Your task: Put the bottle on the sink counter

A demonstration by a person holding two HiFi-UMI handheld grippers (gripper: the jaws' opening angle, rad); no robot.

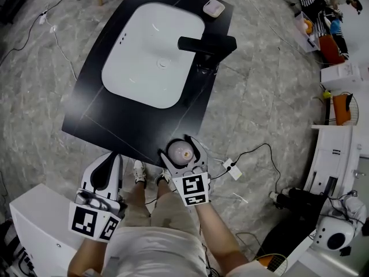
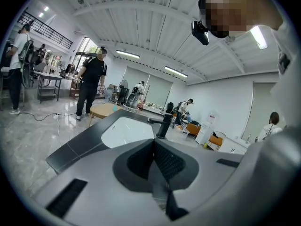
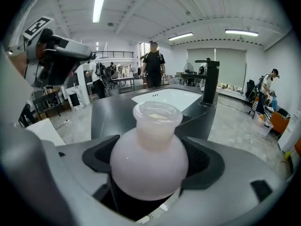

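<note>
Right claw [image 1: 183,150] grips the smooth, probably fragile bottle [image 3: 149,164] round its belly beside the desk's [image 1: 92,120] near corner; left claw [image 2: 153,145] is closed, empty.

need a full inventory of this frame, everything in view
counter: 1, black, on the grey floor ahead of the person
basin: 1, white, sunk in the counter
faucet: 1, black, on the counter at the basin's right side
square item: 1, pale pink, far right corner of the counter; can't tell what it is
bottle: 1, pale pink, round, between the right gripper's jaws, at the counter's near edge
power strip: 1, white, on the floor to the person's right, cabled
bystanders: several, background, one in black beyond the counter
left gripper: 1, white, jaws together, empty, low at the left
right gripper: 1, white, shut on the bottle
</note>
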